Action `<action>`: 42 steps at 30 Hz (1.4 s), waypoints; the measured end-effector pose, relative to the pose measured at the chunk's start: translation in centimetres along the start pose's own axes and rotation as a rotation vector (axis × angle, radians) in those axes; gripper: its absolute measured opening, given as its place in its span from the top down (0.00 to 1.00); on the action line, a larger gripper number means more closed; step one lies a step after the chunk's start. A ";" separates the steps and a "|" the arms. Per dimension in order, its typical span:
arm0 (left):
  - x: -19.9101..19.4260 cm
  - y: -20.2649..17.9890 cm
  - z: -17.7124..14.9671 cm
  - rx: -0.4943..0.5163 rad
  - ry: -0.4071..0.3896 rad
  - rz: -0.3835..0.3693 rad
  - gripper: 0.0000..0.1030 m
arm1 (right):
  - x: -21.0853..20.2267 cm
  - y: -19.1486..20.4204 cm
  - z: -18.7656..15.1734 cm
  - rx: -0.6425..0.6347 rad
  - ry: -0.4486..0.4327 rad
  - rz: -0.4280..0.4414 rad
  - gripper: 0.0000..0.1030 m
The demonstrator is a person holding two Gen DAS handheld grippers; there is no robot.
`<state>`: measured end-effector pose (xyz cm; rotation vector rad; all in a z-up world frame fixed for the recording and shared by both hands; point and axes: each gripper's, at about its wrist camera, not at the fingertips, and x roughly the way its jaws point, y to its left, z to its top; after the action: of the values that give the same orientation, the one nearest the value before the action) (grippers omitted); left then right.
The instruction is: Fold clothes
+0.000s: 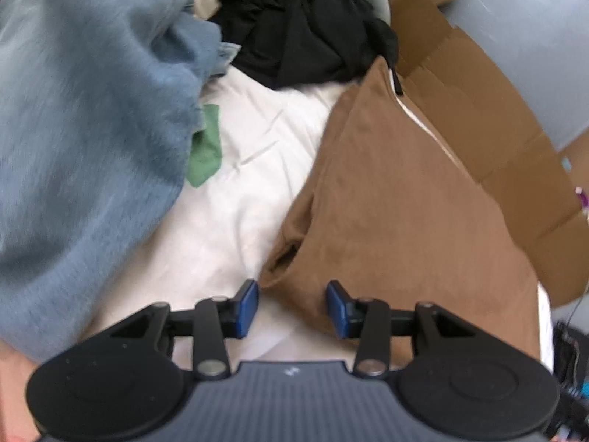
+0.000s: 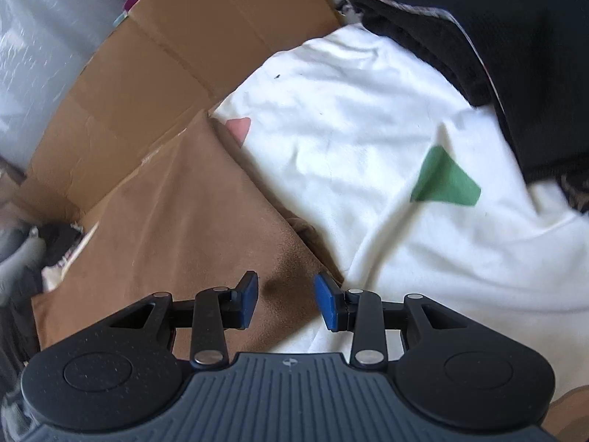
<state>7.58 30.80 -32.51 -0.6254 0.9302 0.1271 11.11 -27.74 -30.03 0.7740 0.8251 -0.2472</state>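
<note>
Left gripper (image 1: pixel 292 307): hovering with its blue pads parted wide and nothing between them, just over the near edge of the brown garment (image 1: pixel 397 213).
Right gripper (image 2: pixel 285 304): also standing wide and empty, straddling the line where the brown cloth (image 2: pixel 176 221) is meeting the white sheet (image 2: pixel 368 110).
Brown garment: lying flat as a neat-edged panel, running toward 1 o'clock in the left view; a small pocket of loose cloth is gaping at its near left corner (whether it is mid-fold or lying finished, I cannot tell).
Grip advice: if a fold is coming, each pad pair should be closing on one edge layer only, low to the sheet, so the white cloth is not being pinched along with it.
Blue fleece (image 1: pixel 84 140): bunching at 10 o'clock, crowding the sheet.
Green scrap (image 1: pixel 206 147): peeking out beside the fleece.
Black clothes (image 1: pixel 305 25): heaped at 12 o'clock.
Cardboard (image 1: pixel 489 129): flanking the garment at 2 o'clock, limiting room to spread.
</note>
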 end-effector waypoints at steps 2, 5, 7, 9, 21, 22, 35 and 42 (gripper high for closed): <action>0.0 0.4 -0.2 -0.026 -0.021 -0.007 0.65 | 0.1 -0.4 -0.3 0.032 -0.005 0.012 0.60; -0.2 0.9 -0.2 -0.056 -0.048 -0.003 0.86 | -0.3 -0.8 -0.6 0.078 0.002 0.012 0.60; -0.4 1.1 -0.1 -0.067 -0.065 -0.010 0.90 | -0.8 -1.0 -1.1 0.106 0.006 -0.003 0.59; -0.7 1.1 0.0 -0.063 -0.079 -0.002 0.91 | -0.9 -1.4 -1.7 0.142 0.010 0.020 0.59; -0.2 3.0 -1.1 -0.226 -0.024 -0.135 0.69 | 0.6 -5.3 -2.8 0.493 -0.074 0.189 0.62; 0.0 2.9 -1.3 -0.220 -0.028 -0.135 0.68 | 0.7 -5.5 -2.8 0.516 -0.080 0.196 0.62; -0.3 3.4 -0.1 -0.304 -0.086 -0.156 0.94 | -1.9 -3.7 -0.3 0.389 -0.141 0.210 0.97; 0.6 4.4 -1.0 -0.377 -0.058 -0.172 0.81 | -0.6 -4.8 -2.2 0.456 -0.099 0.201 0.92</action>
<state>5.64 33.75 -35.42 -1.0425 0.7975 0.1674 7.15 -29.59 -33.01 1.2547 0.5965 -0.2955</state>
